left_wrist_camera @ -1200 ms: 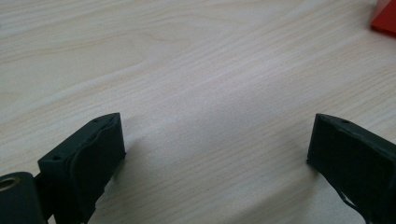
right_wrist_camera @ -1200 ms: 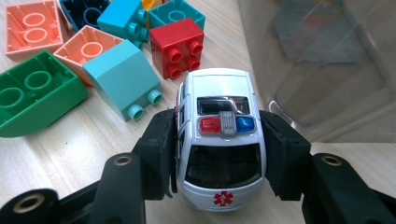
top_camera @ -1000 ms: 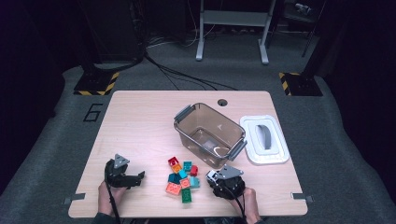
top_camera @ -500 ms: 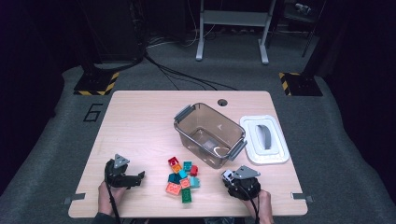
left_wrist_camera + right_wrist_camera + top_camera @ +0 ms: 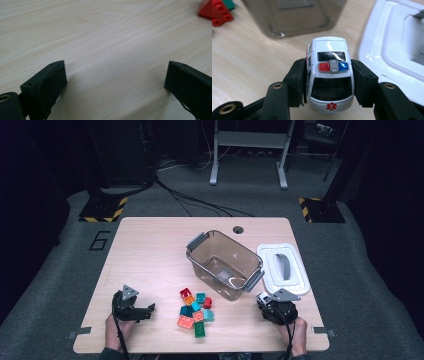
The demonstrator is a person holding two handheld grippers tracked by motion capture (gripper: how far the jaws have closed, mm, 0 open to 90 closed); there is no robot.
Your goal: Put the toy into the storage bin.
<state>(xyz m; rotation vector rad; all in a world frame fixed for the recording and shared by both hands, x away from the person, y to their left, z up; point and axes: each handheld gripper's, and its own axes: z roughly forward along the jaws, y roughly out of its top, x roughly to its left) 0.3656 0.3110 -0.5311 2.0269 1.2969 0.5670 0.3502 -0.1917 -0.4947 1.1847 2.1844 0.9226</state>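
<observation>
Glossy white toy ambulance (image 5: pixel 329 75) (rounded, boxy) between 2 matte black fingers (image 5: pixel 297 82)

A dim lab or recording studio: a lone wooden tabletop (image 5: pixel 150 255) on grey carpet (image 5: pixel 65 270), hazard-striped stand bases (image 5: pixel 102 210), floor cables (image 5: pixel 200 202), a metal frame (image 5: pixel 247 150) behind.

High cam sits above the near edge, looking forward and down over the whole light wooden surface (image 5: pixel 150 250). Both tool cams ride super close, low over it; right one shares the clear brown plastic bin (image 5: pixel 294 17).
</observation>
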